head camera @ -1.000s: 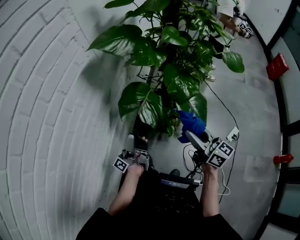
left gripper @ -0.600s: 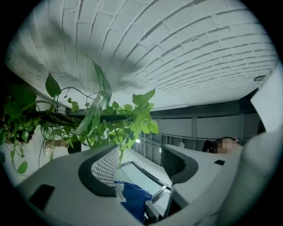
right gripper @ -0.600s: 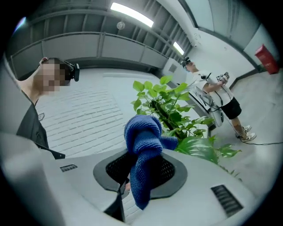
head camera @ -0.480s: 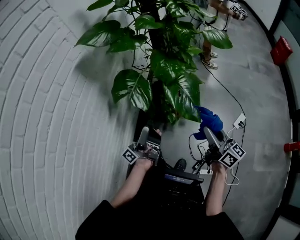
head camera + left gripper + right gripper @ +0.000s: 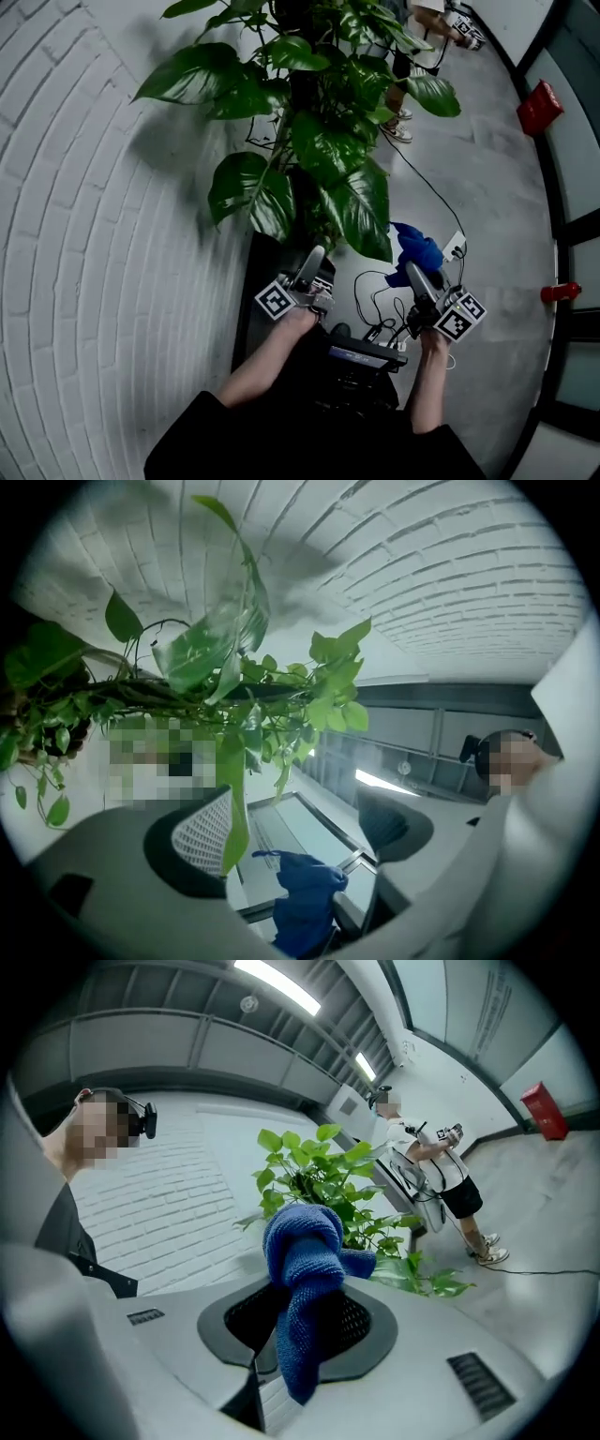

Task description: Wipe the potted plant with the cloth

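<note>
The potted plant [image 5: 328,141] with broad glossy leaves stands against the wall, its dark pot [image 5: 274,267] just beyond my hands. My left gripper [image 5: 314,264] is below the lowest leaves and tilts up at them. In the left gripper view my left gripper [image 5: 295,803] has just been opening; its jaws stand wide, and a narrow hanging leaf [image 5: 234,827] dangles beside the left pad, not pinched. My right gripper [image 5: 418,275] is to the right of the plant, shut on the bunched blue cloth [image 5: 417,246]. The cloth [image 5: 305,1260] drapes out from between the jaws of my right gripper [image 5: 305,1314].
A white brick wall [image 5: 84,234] curves along the left. Cables [image 5: 375,300] and a power strip [image 5: 457,246] lie on the grey floor by my right hand. Another person [image 5: 412,66] stands behind the plant. A red box [image 5: 532,108] sits at the far right.
My left gripper has moved up and to the right, from beside the pot to under the lowest leaves. My right gripper with the cloth has drifted slightly right.
</note>
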Demonstrator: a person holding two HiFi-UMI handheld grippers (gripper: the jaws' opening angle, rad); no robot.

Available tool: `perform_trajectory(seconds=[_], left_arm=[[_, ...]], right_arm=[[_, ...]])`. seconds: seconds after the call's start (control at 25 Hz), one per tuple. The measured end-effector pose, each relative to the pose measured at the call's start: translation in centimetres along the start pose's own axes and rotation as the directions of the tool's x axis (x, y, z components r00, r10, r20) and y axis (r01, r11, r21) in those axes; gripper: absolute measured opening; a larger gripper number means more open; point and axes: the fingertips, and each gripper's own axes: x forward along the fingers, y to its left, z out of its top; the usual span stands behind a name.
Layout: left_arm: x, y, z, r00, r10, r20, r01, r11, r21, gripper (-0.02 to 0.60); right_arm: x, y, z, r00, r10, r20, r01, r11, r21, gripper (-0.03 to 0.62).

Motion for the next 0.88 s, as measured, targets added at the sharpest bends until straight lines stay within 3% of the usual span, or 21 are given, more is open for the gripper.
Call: perform_trajectory(seconds=[0.16,0.44,0.56,0.76,0.88], left_arm=[[2.7,2.3,0.2,0.998,0.029,-0.058,-0.029,1.0,-0.011,0.433],[5.5,5.2,-0.9,0.993,0.074,-0.088,-0.077,0.996,-0.038,0.433],[5.8,7.3,-1.8,0.982,0.139,-0.126,-0.144,0.989,-0.034,0.428],[5.3,9.6,-0.8,0.977,0.207,-0.047,-0.209,0.977,-0.031,0.262],[5.1,10.1,-0.4,0.977,0.212,0.009,-0.212,0.977,-0.006,0.144]], right_arm=[[2.5,-0.1,1.0,1.0,-0.03,-0.003,0.029,0.999,-0.039,0.117],[3.5,-0.4,0.6,0.998,-0.056,-0.026,0.055,0.998,-0.035,0.115],[4.3,-1.2,0.9,0.998,-0.044,-0.039,0.042,0.998,-0.043,0.116],[7.7,-3.9,0.5,0.983,0.01,-0.181,-0.022,0.998,-0.066,0.115],[10.0,-5.3,0.3,0.945,0.074,-0.318,-0.119,0.985,-0.124,0.117]])
